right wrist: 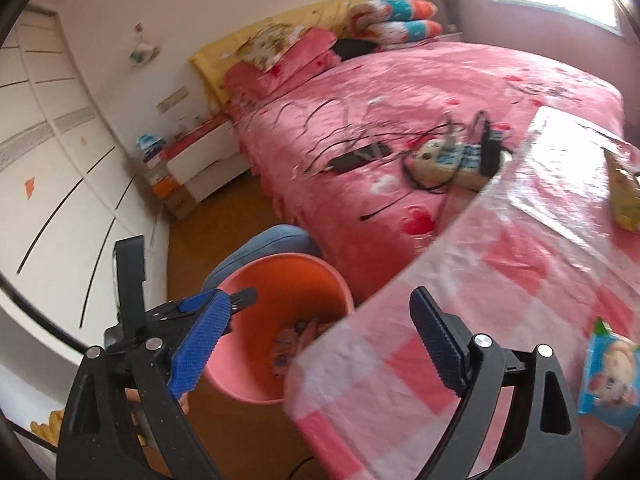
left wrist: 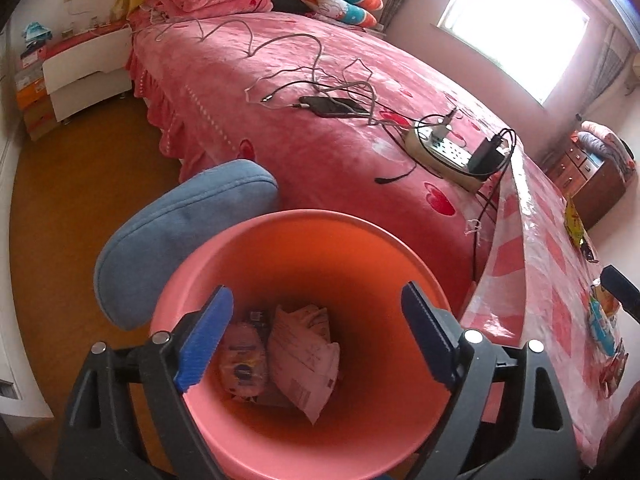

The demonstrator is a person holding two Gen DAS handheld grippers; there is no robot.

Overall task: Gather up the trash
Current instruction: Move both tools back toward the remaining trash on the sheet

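above the pink bin (left wrist: 304,240), the left gripper (left wrist: 316,336) gapes empty.

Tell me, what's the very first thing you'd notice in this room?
Probably the pink trash bin on the floor right under the open left gripper, with crumpled wrappers at its bottom. Behind it spreads a big pink bed with a tangle of cables and a power strip on top. A blue cushion sits beside the bin.
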